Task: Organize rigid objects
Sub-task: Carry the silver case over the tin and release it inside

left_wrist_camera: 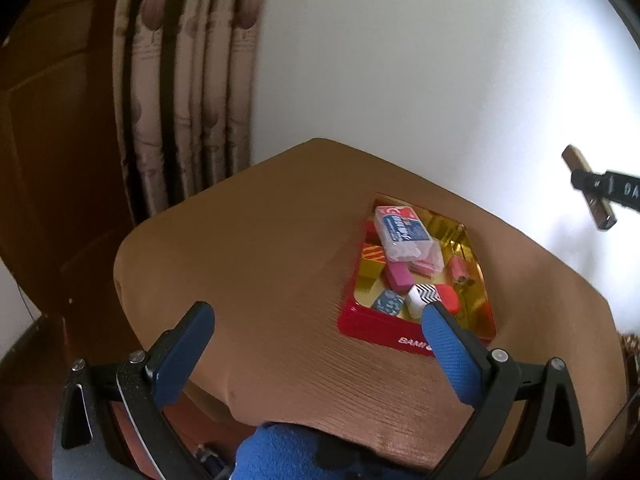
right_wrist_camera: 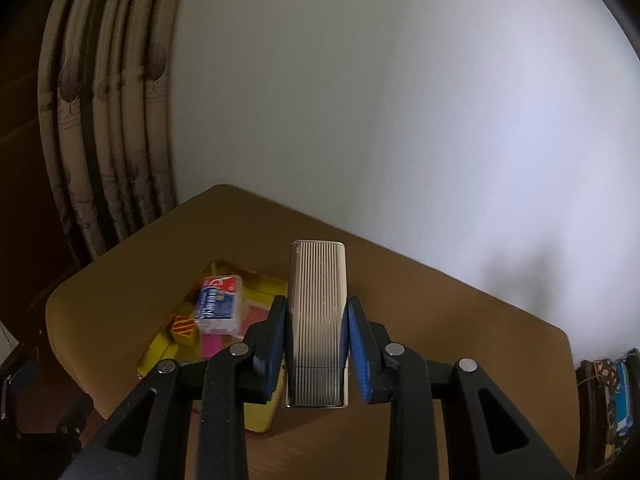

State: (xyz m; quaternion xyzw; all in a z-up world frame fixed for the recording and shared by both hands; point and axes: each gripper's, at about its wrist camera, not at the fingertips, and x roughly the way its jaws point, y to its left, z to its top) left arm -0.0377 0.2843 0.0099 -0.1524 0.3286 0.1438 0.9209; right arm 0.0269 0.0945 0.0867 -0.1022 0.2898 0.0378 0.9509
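Right hand-held gripper cut off by frame edge, tray partly hidden
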